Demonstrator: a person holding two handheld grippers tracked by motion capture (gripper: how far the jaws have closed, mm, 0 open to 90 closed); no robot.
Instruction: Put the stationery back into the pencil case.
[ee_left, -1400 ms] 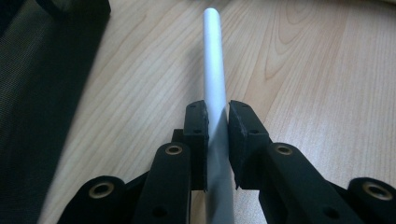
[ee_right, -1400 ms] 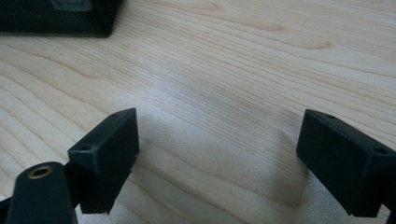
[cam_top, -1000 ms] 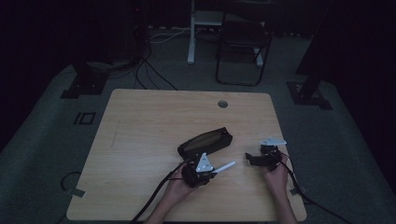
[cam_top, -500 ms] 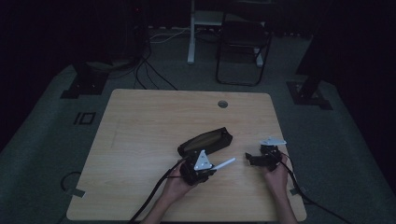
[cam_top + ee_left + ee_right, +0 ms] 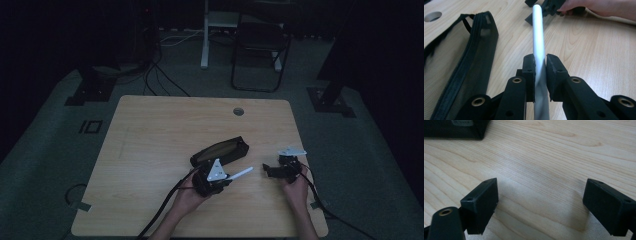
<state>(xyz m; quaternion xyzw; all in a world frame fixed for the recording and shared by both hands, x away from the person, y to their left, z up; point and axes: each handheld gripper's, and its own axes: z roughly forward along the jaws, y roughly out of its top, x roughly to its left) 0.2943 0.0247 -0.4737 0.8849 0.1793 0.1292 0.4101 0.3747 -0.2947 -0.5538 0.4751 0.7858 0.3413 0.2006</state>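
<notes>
left gripper (image 5: 220, 180): clenched on a white rod (image 5: 538, 42); in the left gripper view both pads press its sides and the rod runs straight out between the jaws.
white rod, place: held above the table (image 5: 150, 130), its free end pointing toward the right gripper (image 5: 272, 171); in the high view it slants up and to the right, well short of touching that gripper.
right gripper: released, jaws standing wide apart with bare wood between them in the right gripper view; it sits near the table's front right part, held by the right hand (image 5: 295, 182).
black mesh pouch (image 5: 220, 151): lies flat on the table just beyond the left gripper, long side slanted; in the left gripper view its zip edge (image 5: 471, 60) runs along the left of the rod, apart from it.
left hand (image 5: 187, 197): wraps the left gripper's body from below.
table hole (image 5: 238, 111): round, near the far edge, well apart from both grippers.
cable (image 5: 165, 210): trails from the left gripper off the front edge.
</notes>
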